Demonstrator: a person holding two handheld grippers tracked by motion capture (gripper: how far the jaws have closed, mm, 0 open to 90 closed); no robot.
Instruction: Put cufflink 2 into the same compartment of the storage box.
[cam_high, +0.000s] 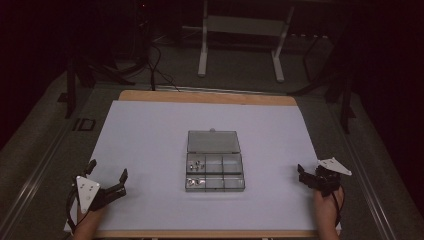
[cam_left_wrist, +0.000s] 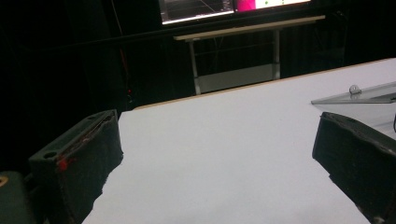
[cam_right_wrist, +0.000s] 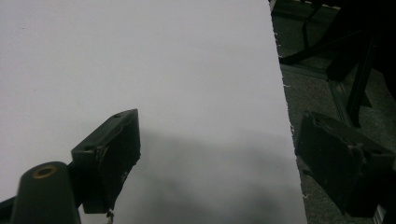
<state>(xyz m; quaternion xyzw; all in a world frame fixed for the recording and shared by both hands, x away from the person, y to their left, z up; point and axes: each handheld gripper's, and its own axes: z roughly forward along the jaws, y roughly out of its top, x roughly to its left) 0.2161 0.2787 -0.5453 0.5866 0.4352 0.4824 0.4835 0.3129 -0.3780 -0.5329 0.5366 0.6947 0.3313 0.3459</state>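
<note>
Sitting open in the middle of the white table (cam_high: 150, 150), the clear plastic compartment box (cam_high: 215, 172) has its lid (cam_high: 213, 141) laid back toward the far side and small metal parts (cam_high: 196, 165) in its left cells; it looks light, stiff and slick, so it would likely skid unless taken by a side wall. Both the left gripper (cam_high: 106, 174) and the right gripper (cam_high: 300, 172) rest well apart from it near the front corners, jaws spread wide and holding nothing. Bare table lies all round the box, though the right gripper sits close to the table's right edge.

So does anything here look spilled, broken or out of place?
Nothing stands out. The clear compartment box sits square mid-table with its lid open and small metal pieces inside it. The left claw and right claw are open, apart from it.
</note>
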